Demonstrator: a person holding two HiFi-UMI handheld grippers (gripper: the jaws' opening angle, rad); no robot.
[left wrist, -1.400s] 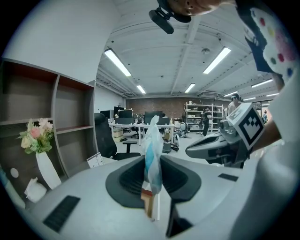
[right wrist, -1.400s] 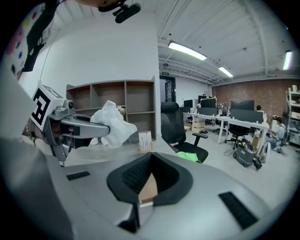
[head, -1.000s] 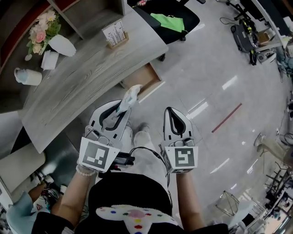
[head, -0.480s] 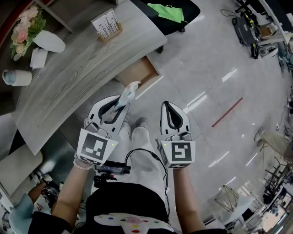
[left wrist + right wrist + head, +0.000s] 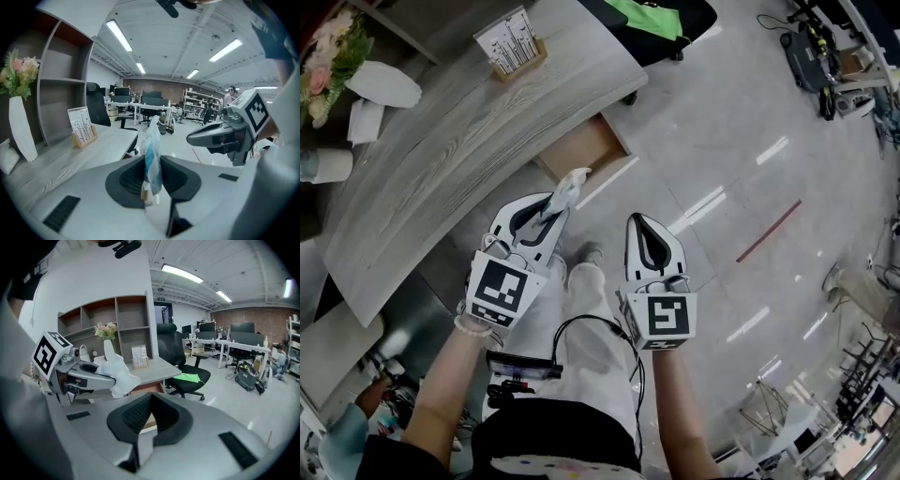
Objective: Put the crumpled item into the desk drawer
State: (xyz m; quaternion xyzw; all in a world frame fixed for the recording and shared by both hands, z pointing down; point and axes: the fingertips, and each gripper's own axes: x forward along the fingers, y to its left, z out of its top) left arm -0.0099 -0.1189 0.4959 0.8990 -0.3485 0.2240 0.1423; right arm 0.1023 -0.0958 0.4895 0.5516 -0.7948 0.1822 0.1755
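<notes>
Paper or film, white with blue, makes up the crumpled item [image 5: 152,154], which is pinched upright between the pads of the left tongs [image 5: 546,217]. The jaws are drawn in narrowly on its lower end, so that the bulk is left standing out past the tips, free to fall once released. The item is held in the air near the front of the open desk drawer [image 5: 586,150], which is pulled out from under the bench [image 5: 459,131] — it is not yet inside. The right tongs [image 5: 644,230] are held alongside, jaws closed together on nothing, kept clear of the path and probably reserved for pushing the drawer shut. A further reach forward and down is judged to be needed.
</notes>
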